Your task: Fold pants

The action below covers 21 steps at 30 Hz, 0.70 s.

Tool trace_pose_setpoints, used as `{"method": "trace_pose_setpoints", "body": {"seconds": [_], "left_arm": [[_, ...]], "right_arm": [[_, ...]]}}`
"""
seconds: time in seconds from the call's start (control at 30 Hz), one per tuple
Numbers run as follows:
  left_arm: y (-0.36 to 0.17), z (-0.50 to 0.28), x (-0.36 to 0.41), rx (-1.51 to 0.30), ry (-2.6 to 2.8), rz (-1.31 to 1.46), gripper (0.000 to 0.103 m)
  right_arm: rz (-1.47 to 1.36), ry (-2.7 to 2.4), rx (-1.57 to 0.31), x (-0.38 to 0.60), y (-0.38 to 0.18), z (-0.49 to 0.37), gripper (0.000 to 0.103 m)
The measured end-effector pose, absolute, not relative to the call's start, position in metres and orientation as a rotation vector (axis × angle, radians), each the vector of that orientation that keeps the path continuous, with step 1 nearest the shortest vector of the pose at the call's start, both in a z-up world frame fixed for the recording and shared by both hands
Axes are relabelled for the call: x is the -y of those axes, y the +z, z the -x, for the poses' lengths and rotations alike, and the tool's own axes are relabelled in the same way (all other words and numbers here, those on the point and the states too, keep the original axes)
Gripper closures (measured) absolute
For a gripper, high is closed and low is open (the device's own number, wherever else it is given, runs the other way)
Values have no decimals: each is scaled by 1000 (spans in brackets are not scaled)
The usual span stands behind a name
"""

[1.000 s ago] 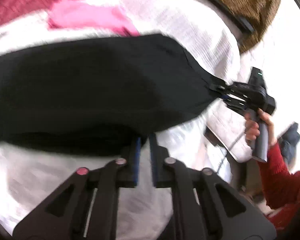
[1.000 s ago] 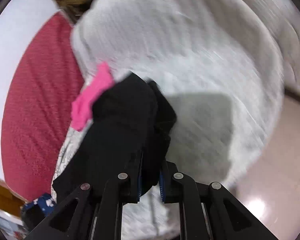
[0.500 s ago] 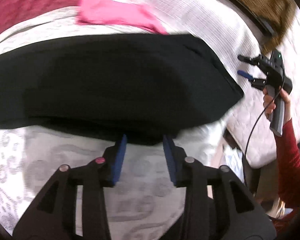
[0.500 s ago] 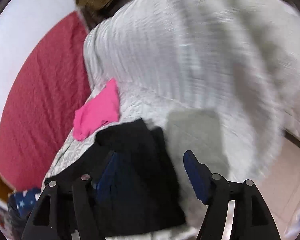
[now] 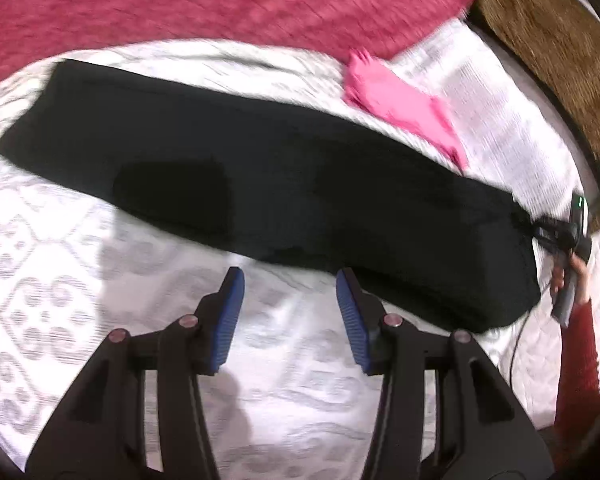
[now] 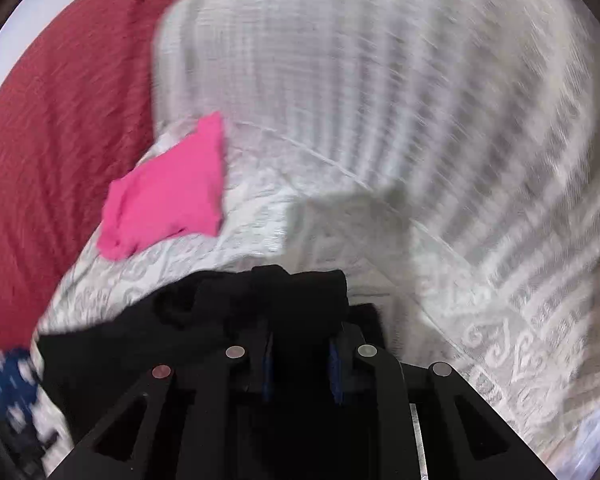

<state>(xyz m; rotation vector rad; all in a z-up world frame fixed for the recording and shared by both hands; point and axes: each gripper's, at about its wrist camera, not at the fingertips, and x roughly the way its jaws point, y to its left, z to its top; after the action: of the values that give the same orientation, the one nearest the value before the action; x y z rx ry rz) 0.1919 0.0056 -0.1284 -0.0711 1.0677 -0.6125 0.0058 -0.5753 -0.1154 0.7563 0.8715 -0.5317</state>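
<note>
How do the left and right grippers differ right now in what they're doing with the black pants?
The left gripper is opening with only bedspread between its fingers; the right gripper is closing with bunched black cloth between its fingers. The left sits clear of the black pants, beside their long near edge; the right is at one end of them. Both point down at the bed.

A bed (image 5: 80,288) under white patterned bedding, a red blanket (image 5: 220,0) at twelve o'clock, brown carpet (image 5: 560,48) at two.
</note>
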Motion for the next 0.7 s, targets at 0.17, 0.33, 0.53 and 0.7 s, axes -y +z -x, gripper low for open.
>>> {"method": "trace_pose_setpoints", "body": {"seconds": [0.17,0.33,0.53,0.7], "left_arm": [[-117,-203,-61,-996,-484,104,53],[-123,-235,-141,-950,-273,192,47],[-153,-303,-221,-949,-129,420,47],[-179,-360,-232,-978,-145,527,47]], "right_arm": [[-752,-486,-925,588,-122,-6,51],[-409,-742,-942,549,-64,-10,34],[-234,-404,-883,444,-14,-100,34],[-64,85,-936,281,-32,-229,34]]}}
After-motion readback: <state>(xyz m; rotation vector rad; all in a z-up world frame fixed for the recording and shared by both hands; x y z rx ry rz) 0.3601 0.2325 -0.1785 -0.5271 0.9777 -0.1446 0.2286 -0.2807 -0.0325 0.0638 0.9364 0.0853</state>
